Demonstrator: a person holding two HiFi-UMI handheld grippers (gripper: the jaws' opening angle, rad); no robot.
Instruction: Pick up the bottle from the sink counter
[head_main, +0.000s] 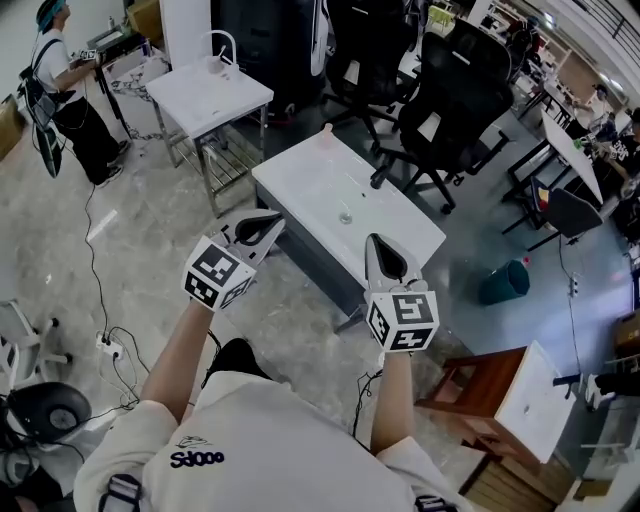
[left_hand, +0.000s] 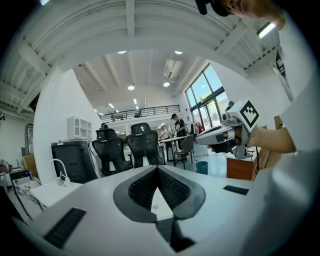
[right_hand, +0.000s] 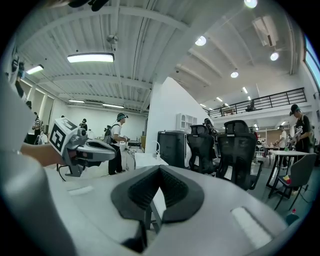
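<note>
The white sink counter (head_main: 400, 235) stands on the floor ahead of me, with a dark faucet (head_main: 380, 178) on it. A small clear object (head_main: 345, 214) sits near the counter's middle and a small pinkish one (head_main: 326, 130) at its far corner; which of them is the bottle I cannot tell. My left gripper (head_main: 268, 224) hovers shut and empty over the counter's near left edge. My right gripper (head_main: 375, 243) hovers shut and empty over the near edge. In the left gripper view the jaws (left_hand: 158, 168) meet, with the right gripper (left_hand: 220, 136) alongside. The right gripper's jaws (right_hand: 160, 168) also meet.
A second white table (head_main: 190, 100) with a curved tap stands at the back left. Black office chairs (head_main: 455, 95) crowd behind the counter. A person (head_main: 60, 90) stands at the far left. A teal bin (head_main: 505, 282) and a wooden stool (head_main: 475, 390) are at the right; cables (head_main: 110, 345) lie on the floor.
</note>
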